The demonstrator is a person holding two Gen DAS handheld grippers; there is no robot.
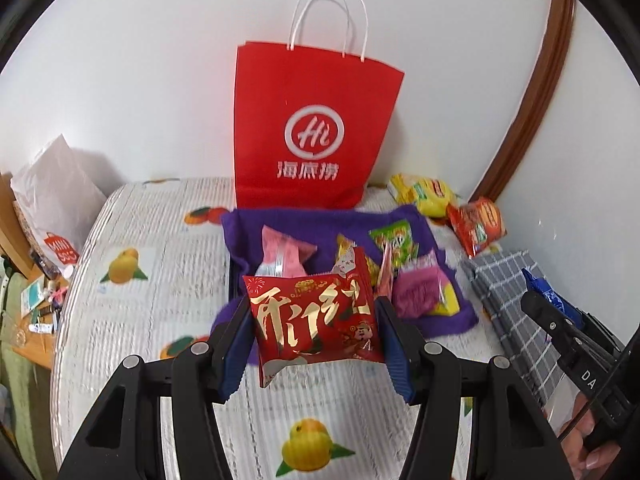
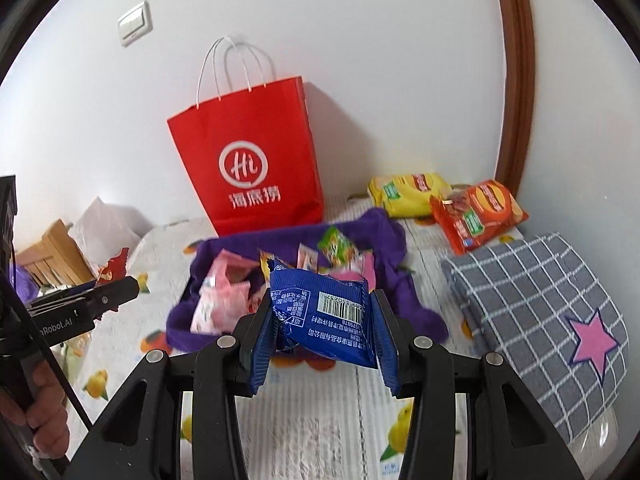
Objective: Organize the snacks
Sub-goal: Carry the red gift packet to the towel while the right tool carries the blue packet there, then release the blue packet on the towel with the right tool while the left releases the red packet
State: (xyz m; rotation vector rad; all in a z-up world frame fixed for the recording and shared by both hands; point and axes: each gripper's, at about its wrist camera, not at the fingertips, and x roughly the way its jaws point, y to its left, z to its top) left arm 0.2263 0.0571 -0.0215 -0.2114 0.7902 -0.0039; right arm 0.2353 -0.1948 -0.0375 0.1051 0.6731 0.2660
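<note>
My left gripper [image 1: 316, 320] is shut on a red snack packet with gold characters [image 1: 316, 316], held above the table before a purple cloth-lined box [image 1: 248, 236]. The box holds a pink packet [image 1: 280, 256], a green packet [image 1: 394, 240] and others. My right gripper [image 2: 324, 312] is shut on a blue snack packet [image 2: 324, 312], barcode side up, in front of the same purple box [image 2: 384, 228]. The right gripper also shows in the left wrist view [image 1: 548, 304], the left one in the right wrist view [image 2: 112, 292].
A red paper bag [image 1: 316, 128] stands against the wall behind the box. A yellow chip bag [image 2: 408, 194] and an orange-red chip bag [image 2: 476, 212] lie at the back right. A grey checked folded cloth [image 2: 532, 304] lies at the right. A white bag [image 1: 52, 196] is at the left.
</note>
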